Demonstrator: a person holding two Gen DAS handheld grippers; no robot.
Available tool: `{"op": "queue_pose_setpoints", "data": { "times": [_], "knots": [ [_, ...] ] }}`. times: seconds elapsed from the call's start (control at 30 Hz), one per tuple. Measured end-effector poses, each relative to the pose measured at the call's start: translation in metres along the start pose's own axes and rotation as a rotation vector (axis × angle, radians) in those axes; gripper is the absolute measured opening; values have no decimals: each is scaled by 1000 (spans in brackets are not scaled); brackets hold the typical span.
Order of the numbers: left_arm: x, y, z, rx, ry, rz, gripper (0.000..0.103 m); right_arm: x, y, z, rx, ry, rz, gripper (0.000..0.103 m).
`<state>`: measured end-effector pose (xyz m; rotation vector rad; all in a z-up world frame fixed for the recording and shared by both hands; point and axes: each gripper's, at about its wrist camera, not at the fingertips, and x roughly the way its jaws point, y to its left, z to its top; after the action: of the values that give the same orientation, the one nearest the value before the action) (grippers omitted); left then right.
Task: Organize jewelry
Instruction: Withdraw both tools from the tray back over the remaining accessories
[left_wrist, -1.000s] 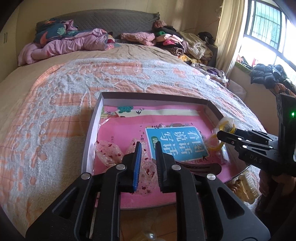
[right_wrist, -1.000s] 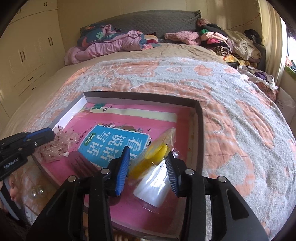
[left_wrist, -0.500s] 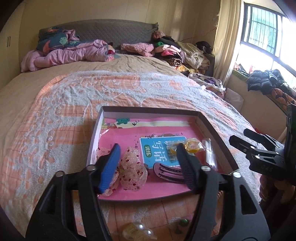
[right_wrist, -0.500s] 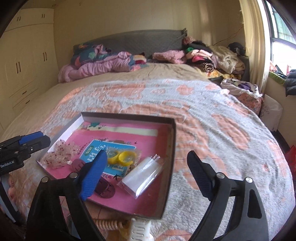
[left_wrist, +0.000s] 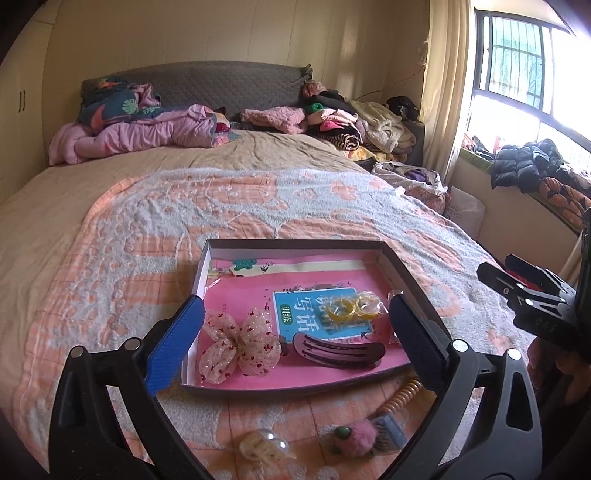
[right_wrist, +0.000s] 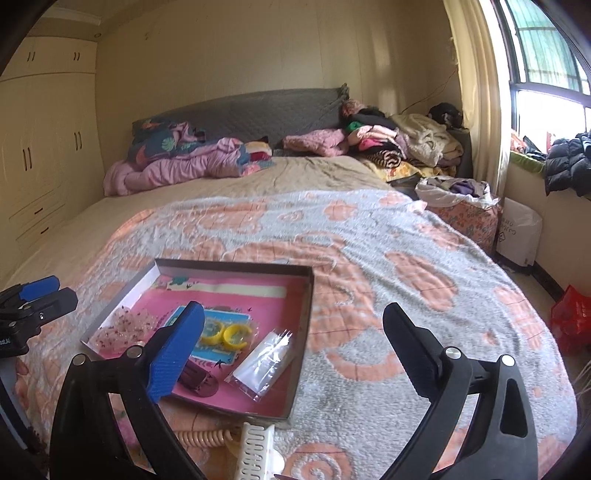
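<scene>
Tray (left_wrist: 397, 258) on bed, holding bow (left_wrist: 240, 345), dark clip (left_wrist: 338, 350) and bagged rings (left_wrist: 354, 308). Both grippers, left (left_wrist: 291, 341) and right (right_wrist: 293, 356), are spread empty. Near pearl clip (left_wrist: 264, 448) judged light, rigid, slippery; best gripped across its middle.

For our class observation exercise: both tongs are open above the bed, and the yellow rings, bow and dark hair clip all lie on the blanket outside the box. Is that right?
Not quite. The yellow rings, bow and dark hair clip lie inside the box, not on the blanket, as the left wrist view shows. Both the left tongs and right tongs are indeed open.
</scene>
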<state>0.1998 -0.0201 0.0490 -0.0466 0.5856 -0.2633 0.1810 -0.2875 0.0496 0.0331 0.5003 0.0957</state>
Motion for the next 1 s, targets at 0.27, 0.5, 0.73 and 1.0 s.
{"op": "queue_pose_setpoints", "data": {
  "times": [0.27,0.5,0.73,1.0],
  "knots": [
    [-21,-5,2,7,-37,1,92,-28,-10,6,19,-54,-18,97],
    [-43,-8,-1,5,-70,7,92,-50,-12,5,27,-81,-18,97],
    [-64,-4,-9,-13,-97,8,92,-68,-7,-1,12,-93,-15,97],
    [-80,2,-26,-28,-101,14,92,-83,4,-16,-4,-82,19,97]
  ]
}}
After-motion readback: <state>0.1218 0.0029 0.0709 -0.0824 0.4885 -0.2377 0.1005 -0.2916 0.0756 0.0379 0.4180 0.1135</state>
